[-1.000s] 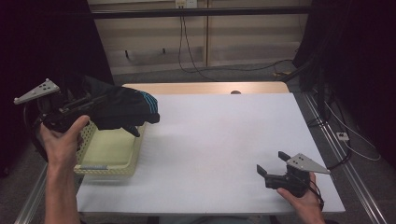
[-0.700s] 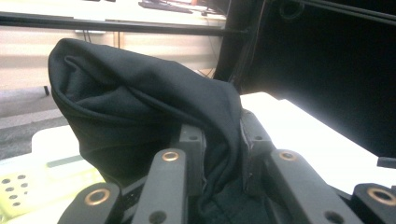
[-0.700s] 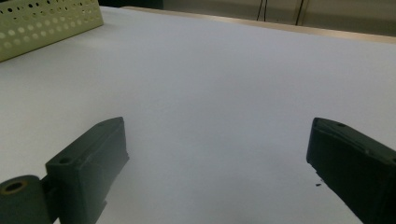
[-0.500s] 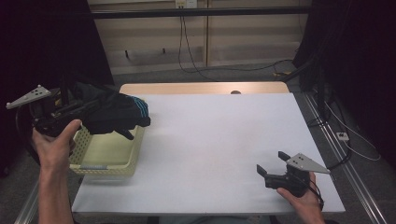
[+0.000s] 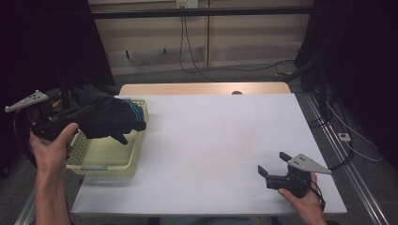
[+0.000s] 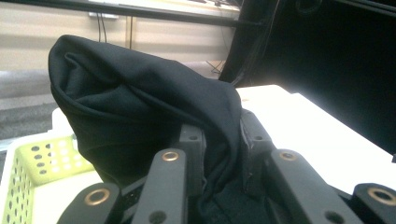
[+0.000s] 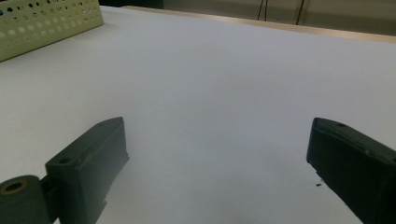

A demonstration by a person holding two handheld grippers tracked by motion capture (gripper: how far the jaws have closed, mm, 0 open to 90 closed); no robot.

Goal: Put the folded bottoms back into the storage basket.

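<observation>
Left gripper jaws clamped on black garment, now lower over yellow basket; drop-in looks imminent; right gripper jaws apart, idle on surface.

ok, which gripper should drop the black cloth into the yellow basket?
Left. The left gripper is shut on the black cloth, held over the yellow basket. The right gripper rests open at the table's far corner.

Left gripper: you carry a black body with a grey three-cornered plate dotted with small holes.
Its linkage: black bars pinned with brass-ringed pivots and dark screws.
Right gripper: same black build, grey plate, blocky black pads.
Cables: black, trailing from each.
Your forearms: bare, no sleeves.
</observation>
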